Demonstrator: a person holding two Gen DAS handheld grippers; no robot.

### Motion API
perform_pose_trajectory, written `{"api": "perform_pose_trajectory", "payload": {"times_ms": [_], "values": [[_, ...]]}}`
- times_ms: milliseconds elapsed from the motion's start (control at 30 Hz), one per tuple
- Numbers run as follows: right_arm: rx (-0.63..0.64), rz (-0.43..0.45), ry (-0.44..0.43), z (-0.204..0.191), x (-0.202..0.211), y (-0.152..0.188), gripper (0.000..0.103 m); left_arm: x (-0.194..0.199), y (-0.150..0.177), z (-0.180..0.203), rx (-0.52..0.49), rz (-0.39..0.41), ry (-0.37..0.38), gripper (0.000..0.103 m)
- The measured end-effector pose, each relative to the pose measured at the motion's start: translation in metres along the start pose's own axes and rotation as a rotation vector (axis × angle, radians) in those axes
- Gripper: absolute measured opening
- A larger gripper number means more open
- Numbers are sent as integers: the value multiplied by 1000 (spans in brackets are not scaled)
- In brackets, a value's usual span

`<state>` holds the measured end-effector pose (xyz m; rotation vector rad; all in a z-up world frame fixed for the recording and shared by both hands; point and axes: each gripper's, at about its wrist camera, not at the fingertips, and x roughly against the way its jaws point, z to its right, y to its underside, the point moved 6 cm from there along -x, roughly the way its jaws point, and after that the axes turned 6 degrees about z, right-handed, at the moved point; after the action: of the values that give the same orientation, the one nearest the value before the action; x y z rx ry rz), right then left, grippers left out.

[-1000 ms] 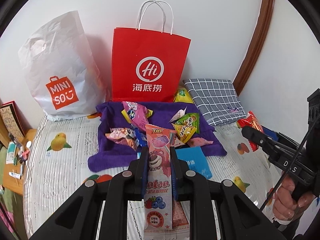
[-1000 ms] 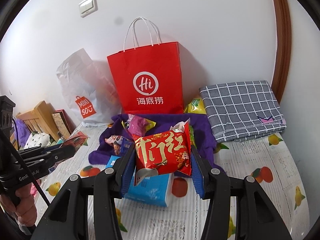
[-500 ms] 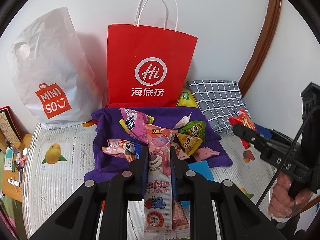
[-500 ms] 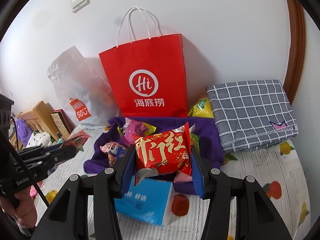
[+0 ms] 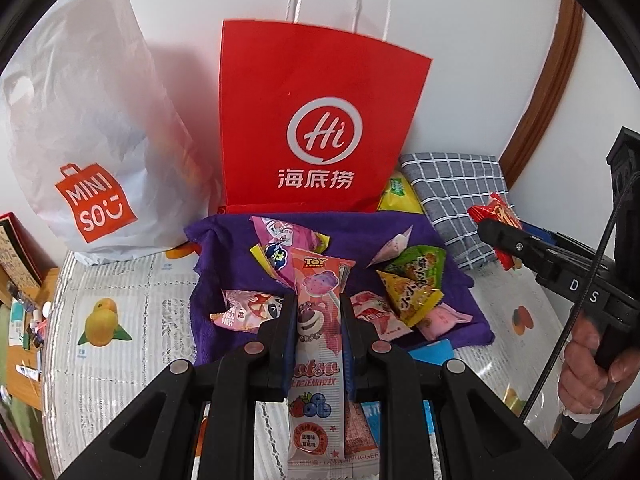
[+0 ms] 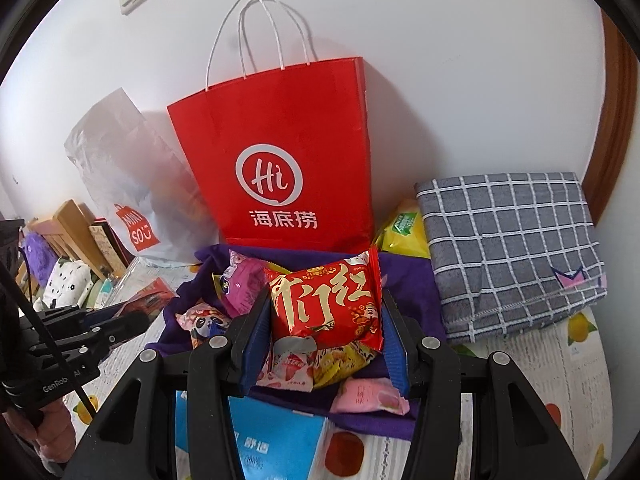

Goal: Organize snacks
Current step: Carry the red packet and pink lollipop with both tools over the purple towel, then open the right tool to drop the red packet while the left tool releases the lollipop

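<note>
Left gripper: left gripper [image 5: 319,332] is clamped on a long Lotso lollipop packet [image 5: 318,344], held upright between its fingers, above the near edge of the purple cloth [image 5: 224,320].
Right gripper: right gripper [image 6: 325,334] is closed around a red snack pack with gold characters [image 6: 326,304] (puffy, foil-like), held above the cloth's near right part.
Loose snacks: several remain on the purple cloth, among them a pink panda packet [image 5: 244,312], a purple-and-pink packet [image 5: 280,242], a green and yellow triangular pair [image 5: 416,284], a pale pink wrapped piece [image 5: 442,320] and a small folded white wrapper [image 5: 394,246].
Likely destinations: red Haidilao paper bag [image 5: 320,120] stands upright against the wall just behind the cloth; white Miniso bag [image 5: 88,140] sits to its left. Which one takes the snacks cannot be told.
Bystanders: a blue tissue pack [image 6: 276,440] lies just before the cloth, a grey checked cloth [image 6: 508,248] to the right, a yellow packet [image 6: 404,228] behind.
Progress: early to middle, by my reading; two items are in hand but not placed, and most of the pile is left to sort.
</note>
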<state>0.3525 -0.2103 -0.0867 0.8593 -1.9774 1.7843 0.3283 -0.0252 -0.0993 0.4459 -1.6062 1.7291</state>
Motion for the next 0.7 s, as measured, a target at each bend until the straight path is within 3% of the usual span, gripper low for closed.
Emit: {"api": "perform_pose_trajectory", "payload": {"times_ms": [500,700], "values": [[20,-57,-12,8,-44,8,50,-48,-3,-10,7,-56,-10,18],[28,-94,-17,11,-62,16,50,-69,-3,-7,27,-86,20,18]]}}
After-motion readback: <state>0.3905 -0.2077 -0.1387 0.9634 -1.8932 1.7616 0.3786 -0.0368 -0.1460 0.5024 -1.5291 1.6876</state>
